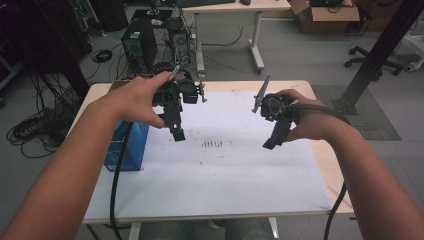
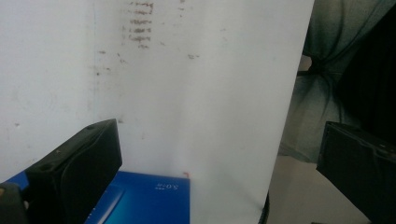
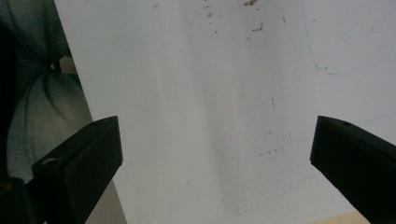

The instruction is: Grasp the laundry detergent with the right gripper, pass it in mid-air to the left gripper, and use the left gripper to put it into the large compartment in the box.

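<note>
Blue box [image 1: 127, 145]: at the table's left edge, partly hidden by the left forearm and cable; its print is too small to read in the left gripper view [image 2: 144, 198].
Table [image 1: 225, 190]: white sheet on top, with a patch of dark smudges [image 1: 212, 144] near the middle.
Left hand [image 1: 137, 97]: raised above the left part of the table, tool pointing down and toward the person.
Left gripper [image 1: 177, 134]: released, jaws wide apart, holding nothing.
Right hand [image 1: 307, 120]: raised above the right part, well apart from the left.
Right gripper [image 1: 272, 144]: released, jaws wide apart, empty above the bare sheet.
Far floor: computer tower [image 1: 140, 47], loose cables, second desk [image 1: 235, 7], cardboard box [image 1: 325, 15].
</note>
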Action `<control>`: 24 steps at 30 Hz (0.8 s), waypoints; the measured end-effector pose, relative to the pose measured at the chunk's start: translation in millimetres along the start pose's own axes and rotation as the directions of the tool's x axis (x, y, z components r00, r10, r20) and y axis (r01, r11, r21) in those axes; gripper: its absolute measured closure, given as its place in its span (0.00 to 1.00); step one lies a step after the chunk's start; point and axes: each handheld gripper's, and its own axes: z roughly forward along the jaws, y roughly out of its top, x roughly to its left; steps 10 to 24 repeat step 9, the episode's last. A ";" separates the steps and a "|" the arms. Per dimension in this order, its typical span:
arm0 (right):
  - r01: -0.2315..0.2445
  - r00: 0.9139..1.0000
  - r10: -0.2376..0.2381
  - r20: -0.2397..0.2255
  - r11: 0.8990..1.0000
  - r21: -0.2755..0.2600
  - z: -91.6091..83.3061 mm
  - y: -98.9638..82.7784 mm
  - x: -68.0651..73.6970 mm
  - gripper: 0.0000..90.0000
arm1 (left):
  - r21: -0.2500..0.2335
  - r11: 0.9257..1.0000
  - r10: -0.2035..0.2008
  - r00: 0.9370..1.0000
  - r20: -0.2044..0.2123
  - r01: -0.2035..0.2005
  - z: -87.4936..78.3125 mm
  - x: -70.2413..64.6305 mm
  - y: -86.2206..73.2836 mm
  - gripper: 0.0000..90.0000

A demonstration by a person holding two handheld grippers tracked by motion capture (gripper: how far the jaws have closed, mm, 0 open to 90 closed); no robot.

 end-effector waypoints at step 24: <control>0.000 1.000 0.000 0.003 1.000 -0.007 -1.4 1.3 1.7 0.02 | -0.004 1.000 -0.007 1.000 0.002 0.007 1.1 1.0 -0.1 0.00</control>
